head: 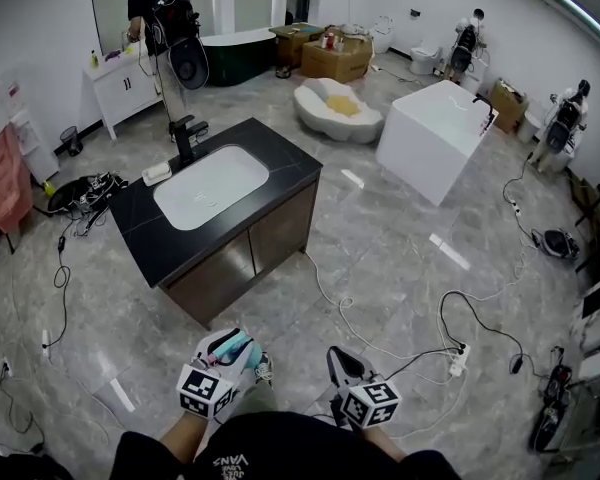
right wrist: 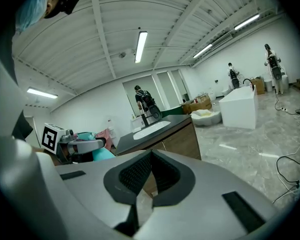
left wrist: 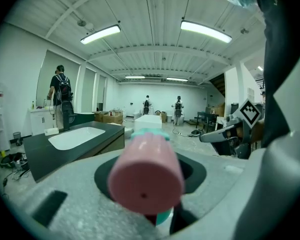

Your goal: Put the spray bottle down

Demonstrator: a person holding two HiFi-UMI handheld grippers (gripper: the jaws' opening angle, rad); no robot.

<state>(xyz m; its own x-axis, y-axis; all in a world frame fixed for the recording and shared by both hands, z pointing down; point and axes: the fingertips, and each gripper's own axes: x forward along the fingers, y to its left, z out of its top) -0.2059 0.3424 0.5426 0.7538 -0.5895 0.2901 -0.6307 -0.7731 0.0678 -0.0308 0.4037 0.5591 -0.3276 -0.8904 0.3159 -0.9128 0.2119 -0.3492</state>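
The spray bottle (left wrist: 145, 176) is pink with a teal collar and fills the middle of the left gripper view, its round end towards the camera. My left gripper (left wrist: 152, 194) is shut on it. In the head view the bottle (head: 232, 347) shows as a teal and pink shape in the left gripper (head: 248, 360), close to my body. My right gripper (right wrist: 150, 170) is shut with nothing between its pads; it hangs beside the left one (head: 337, 362). The black vanity top (head: 280, 158) with its white sink (head: 212, 186) stands well ahead of both grippers.
Cables (head: 380, 343) and a power strip (head: 458, 360) lie on the grey floor ahead. A white block-shaped tub (head: 435, 130) stands at the right, a white cabinet (head: 125, 83) at the far left. A black faucet (head: 184, 134) rises behind the sink. Several people stand in the background.
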